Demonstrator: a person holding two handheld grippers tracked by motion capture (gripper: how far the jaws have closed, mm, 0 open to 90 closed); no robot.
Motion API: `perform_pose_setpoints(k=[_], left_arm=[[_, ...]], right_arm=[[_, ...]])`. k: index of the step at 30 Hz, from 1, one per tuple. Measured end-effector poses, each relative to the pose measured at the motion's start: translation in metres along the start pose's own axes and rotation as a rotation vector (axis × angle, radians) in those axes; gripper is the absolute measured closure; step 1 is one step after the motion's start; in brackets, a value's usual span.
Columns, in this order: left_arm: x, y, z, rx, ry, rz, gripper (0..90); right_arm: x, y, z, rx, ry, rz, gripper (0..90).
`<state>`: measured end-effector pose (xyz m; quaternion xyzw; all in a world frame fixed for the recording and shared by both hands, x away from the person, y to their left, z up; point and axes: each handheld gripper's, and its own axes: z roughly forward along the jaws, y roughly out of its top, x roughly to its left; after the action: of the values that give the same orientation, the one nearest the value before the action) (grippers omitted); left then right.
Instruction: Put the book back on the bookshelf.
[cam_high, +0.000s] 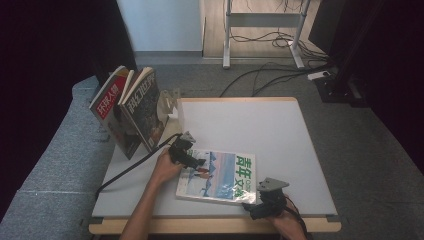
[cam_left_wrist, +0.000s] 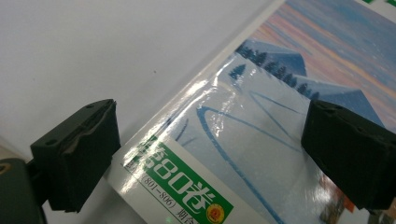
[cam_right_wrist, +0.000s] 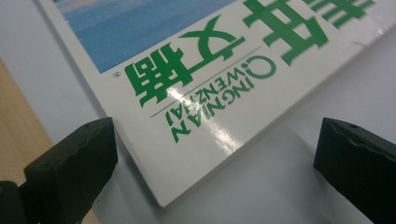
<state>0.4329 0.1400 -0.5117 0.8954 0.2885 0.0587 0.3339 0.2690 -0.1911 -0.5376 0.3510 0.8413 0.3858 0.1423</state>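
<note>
Green lettering and a blue snow scene on a white-bordered magazine

The magazine (cam_high: 220, 176) has a glossy white cover with bold green characters, a green label strip, and a picture of blue mountains under a pink-orange sky. Both the left gripper (cam_high: 197, 162) and the right gripper (cam_high: 250, 207) are black. The surface (cam_high: 260, 125) is pale white-grey with a light wood edge. Two standing books (cam_high: 131, 111) show red-and-white and dark covers.

At your bench's (cam_high: 280, 125) far left corner, two magazines (cam_high: 127, 107) stand leaning against what looks like a metal bookend (cam_high: 167, 102); cables (cam_high: 270, 75) cross the floor beyond.
</note>
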Motion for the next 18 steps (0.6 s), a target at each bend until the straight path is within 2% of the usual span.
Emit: perform_pose_setpoints(k=[2,3,7,9,11,12,13,18], left_arm=[[-0.002,-0.001,-0.001,0.005,0.002,0.001,4.3],[-0.004,-0.002,-0.002,0.007,0.005,0.004,4.4],[-0.007,-0.009,-0.007,-0.007,0.006,-0.005,4.3],[-0.009,-0.012,-0.009,-0.003,0.007,-0.005,4.3],[-0.01,-0.014,-0.011,0.003,0.008,-0.007,4.2],[-0.012,-0.016,-0.013,0.004,0.008,-0.009,4.2],[-0.012,-0.016,-0.013,0.004,0.008,-0.009,4.2],[-0.017,-0.024,-0.019,0.008,0.009,-0.013,4.3]], right_arm=[[-0.002,0.0,-0.001,0.001,-0.012,0.001,0.0],[-0.008,0.0,-0.002,0.005,-0.03,0.005,0.0],[-0.017,0.001,-0.003,0.01,-0.061,0.004,0.0],[-0.023,0.003,-0.004,0.014,-0.083,0.017,0.0],[-0.025,0.003,-0.004,0.016,-0.089,0.022,0.0],[-0.032,0.004,-0.004,0.018,-0.101,0.038,0.0],[-0.032,0.004,-0.004,0.018,-0.101,0.038,0.0],[-0.049,0.01,-0.001,0.034,-0.114,0.075,0.0]])
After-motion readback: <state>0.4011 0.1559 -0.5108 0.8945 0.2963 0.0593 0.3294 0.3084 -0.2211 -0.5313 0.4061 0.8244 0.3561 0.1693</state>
